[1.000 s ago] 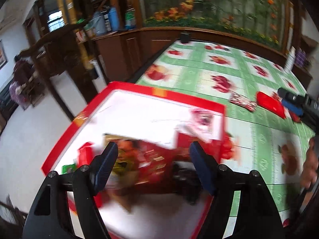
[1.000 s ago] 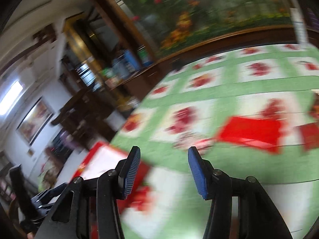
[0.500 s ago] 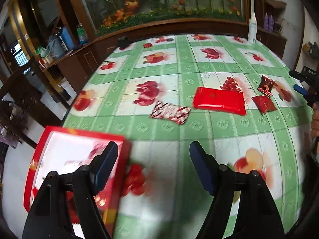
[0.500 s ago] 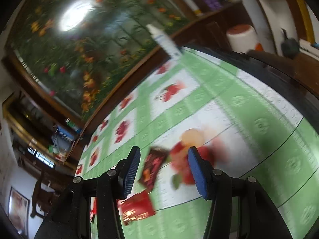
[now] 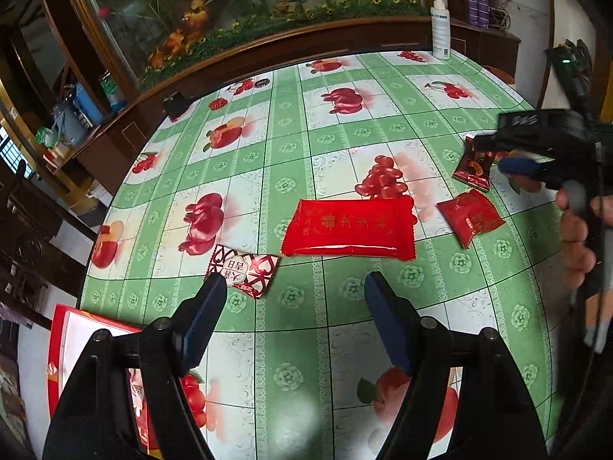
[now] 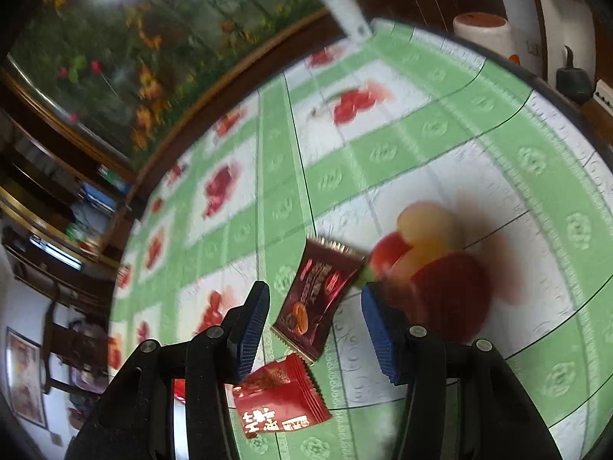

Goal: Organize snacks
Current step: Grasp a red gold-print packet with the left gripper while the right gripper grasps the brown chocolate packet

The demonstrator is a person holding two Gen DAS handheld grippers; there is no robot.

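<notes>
While nothing sits between either pair of jaws, a round table (image 5: 333, 145) with a green checked fruit-print cloth fills both views. At the lower left of the left wrist view a red-rimmed white tray (image 5: 72, 329) pokes out past the table edge. A long red snack packet (image 5: 348, 228) lies flat at the centre of that view, with a white-and-red patterned packet (image 5: 245, 270) to its lower left and a small red square packet (image 5: 470, 216) to its right. Further right lies a dark maroon packet (image 5: 472, 166), partly covered by the right gripper (image 5: 515, 153) held in a hand (image 5: 578, 230). The left gripper (image 5: 295, 306) hangs spread and empty above the cloth. In the right wrist view the right gripper's jaws stand apart around the maroon packet without touching it, the red square packet just below.
</notes>
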